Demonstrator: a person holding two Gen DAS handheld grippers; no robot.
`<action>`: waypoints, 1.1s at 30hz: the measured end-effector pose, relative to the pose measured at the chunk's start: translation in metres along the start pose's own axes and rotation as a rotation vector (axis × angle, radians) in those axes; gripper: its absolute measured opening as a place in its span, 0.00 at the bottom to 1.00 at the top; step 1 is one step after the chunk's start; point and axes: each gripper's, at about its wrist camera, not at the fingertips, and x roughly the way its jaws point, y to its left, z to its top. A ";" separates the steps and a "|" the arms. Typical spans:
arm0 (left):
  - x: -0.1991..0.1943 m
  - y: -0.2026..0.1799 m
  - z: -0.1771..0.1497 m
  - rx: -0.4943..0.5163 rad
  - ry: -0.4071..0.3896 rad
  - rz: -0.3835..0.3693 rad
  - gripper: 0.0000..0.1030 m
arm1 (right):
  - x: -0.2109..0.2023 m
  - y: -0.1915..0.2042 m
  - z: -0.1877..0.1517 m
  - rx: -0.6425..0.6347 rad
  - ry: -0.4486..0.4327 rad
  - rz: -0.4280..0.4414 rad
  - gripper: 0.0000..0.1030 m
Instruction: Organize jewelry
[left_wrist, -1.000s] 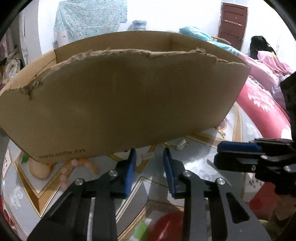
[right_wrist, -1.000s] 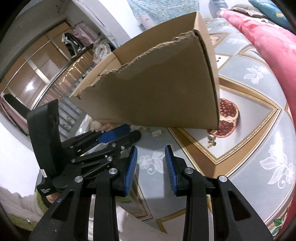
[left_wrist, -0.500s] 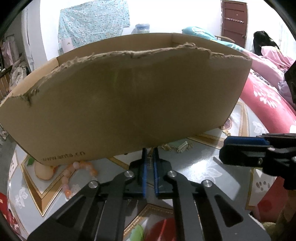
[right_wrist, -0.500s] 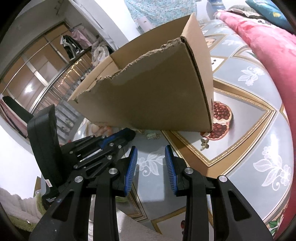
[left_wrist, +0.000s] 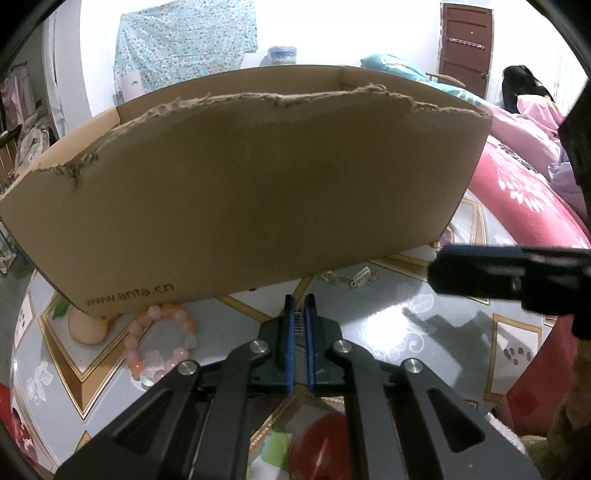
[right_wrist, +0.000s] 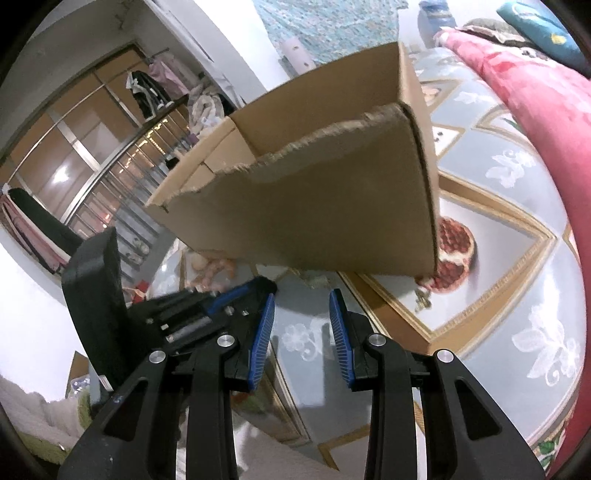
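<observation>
small metal clip (left_wrist: 300, 316) pinched between pressed-together left gripper (left_wrist: 300, 314) pads, near cardboard box (left_wrist: 258, 192) | right gripper (right_wrist: 301, 317) held spread, empty | bead bracelet (left_wrist: 159, 343), chain with clip (left_wrist: 354, 276) left on table (left_wrist: 424, 314) | sorting judged early

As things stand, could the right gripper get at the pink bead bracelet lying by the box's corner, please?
Probably not directly. The bead bracelet lies beyond the left gripper, which sits between it and the right gripper, with the cardboard box crowding that corner.
</observation>
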 end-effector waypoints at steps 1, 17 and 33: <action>0.000 0.000 0.000 -0.001 0.001 -0.001 0.05 | 0.000 0.000 0.002 -0.003 -0.005 0.003 0.31; -0.001 0.005 -0.001 -0.004 -0.003 -0.023 0.05 | 0.017 0.002 0.039 -0.005 -0.038 0.035 0.30; 0.002 0.006 0.000 -0.005 -0.001 -0.027 0.05 | 0.013 -0.009 0.043 0.005 -0.042 0.047 0.34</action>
